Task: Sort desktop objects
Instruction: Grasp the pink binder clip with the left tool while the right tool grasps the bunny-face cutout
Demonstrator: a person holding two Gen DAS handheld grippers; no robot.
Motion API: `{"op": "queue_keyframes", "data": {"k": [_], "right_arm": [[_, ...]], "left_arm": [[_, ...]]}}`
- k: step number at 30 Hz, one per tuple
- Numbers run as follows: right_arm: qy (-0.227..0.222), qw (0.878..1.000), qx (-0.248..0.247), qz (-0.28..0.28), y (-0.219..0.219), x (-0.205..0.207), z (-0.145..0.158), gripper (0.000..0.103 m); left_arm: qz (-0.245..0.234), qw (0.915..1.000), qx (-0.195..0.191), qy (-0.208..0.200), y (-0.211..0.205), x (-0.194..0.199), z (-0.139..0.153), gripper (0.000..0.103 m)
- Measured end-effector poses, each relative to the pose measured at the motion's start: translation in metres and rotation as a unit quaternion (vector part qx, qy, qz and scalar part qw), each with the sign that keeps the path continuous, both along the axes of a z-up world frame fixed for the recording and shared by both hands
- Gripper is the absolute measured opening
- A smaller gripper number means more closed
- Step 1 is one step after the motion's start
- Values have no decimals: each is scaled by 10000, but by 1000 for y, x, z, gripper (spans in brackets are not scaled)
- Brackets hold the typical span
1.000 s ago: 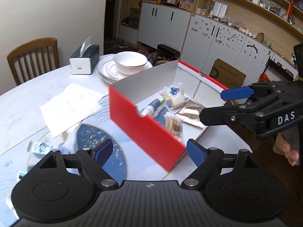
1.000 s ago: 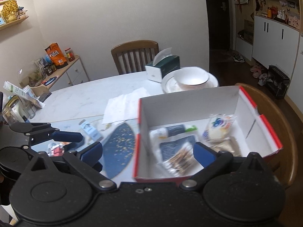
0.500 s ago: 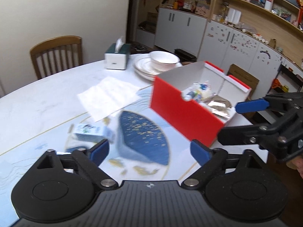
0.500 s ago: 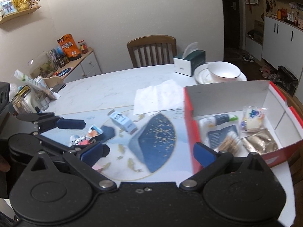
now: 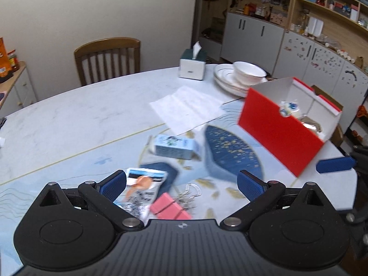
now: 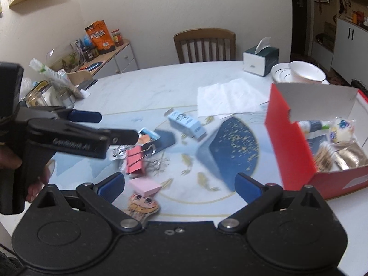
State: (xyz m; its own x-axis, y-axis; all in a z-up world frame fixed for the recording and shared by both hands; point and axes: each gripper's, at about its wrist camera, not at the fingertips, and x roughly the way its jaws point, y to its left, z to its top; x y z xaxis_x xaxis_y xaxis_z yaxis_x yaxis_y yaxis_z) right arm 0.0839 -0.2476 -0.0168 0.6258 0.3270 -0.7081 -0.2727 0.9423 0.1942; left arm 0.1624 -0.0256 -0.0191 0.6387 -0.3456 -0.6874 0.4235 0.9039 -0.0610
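Several small things lie crowded under our left tongs (image 5: 181, 182), and that crowding is our main worry: the snack packet (image 5: 140, 187), the pink binder clip (image 5: 170, 209) and its wire handles sit touching or overlapping, so we judge that closing here could catch two at once or flick the clip aside. Our left tongs stand spread wide with nothing pinched; the packet lies just beside the left pad, the clip between the pads and below them. Our right tongs (image 6: 180, 186) also gape empty, with a pink eraser (image 6: 144, 186) and a cartoon sticker (image 6: 143, 205) near the left pad. A small blue carton (image 6: 186, 125) lies farther off, well apart from both. Our red box (image 6: 289, 147) waits to the right, already holding some items.
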Motion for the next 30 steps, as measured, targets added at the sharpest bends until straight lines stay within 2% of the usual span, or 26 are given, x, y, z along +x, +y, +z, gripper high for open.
{"op": "queue_keyframes", "data": {"k": [17,30], "right_arm": [[513,9973,-300,422,59,3,-48,102],[795,9941,-433,592,78,15,-75,98]], "left_arm": [[-27,9992,377,113,22,5,-44,103],[-552,9973,471,-101,17,4,-58,103]]}}
